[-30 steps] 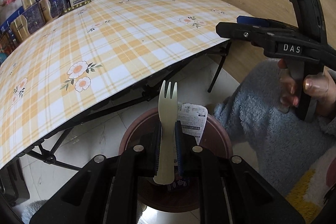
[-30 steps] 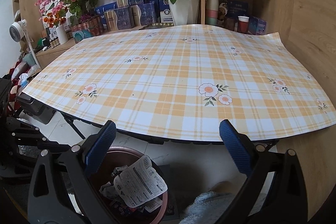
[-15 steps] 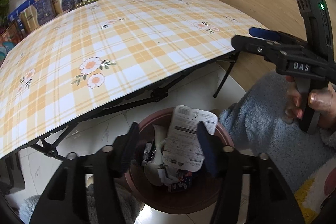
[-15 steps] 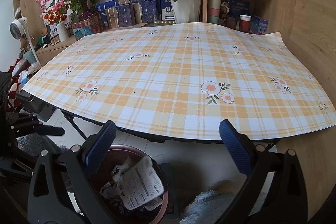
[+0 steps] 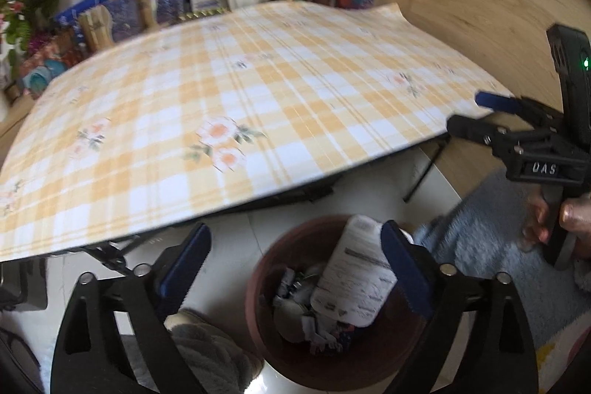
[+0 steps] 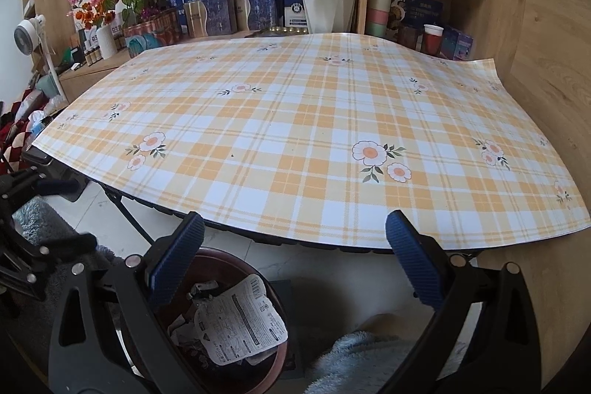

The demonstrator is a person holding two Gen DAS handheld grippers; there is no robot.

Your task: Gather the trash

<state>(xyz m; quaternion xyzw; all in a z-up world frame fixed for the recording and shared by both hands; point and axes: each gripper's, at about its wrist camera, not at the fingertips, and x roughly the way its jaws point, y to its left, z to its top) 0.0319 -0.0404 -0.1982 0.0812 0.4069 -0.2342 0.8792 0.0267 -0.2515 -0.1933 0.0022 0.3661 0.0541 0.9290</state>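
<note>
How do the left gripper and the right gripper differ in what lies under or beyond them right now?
The left gripper hangs above the brown trash bin, its jaws opening with nothing between them; the right gripper points at the checked tablecloth, with the bin at its lower left. The left wrist view is blurred; the right wrist view is sharp. Both have blue pads and hold nothing.

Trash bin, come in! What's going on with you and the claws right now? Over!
Left claw opening, nothing between its fingers; right claw open, empty. Bin on floor, full of wrappers. Table bare, nothing in the way.
</note>
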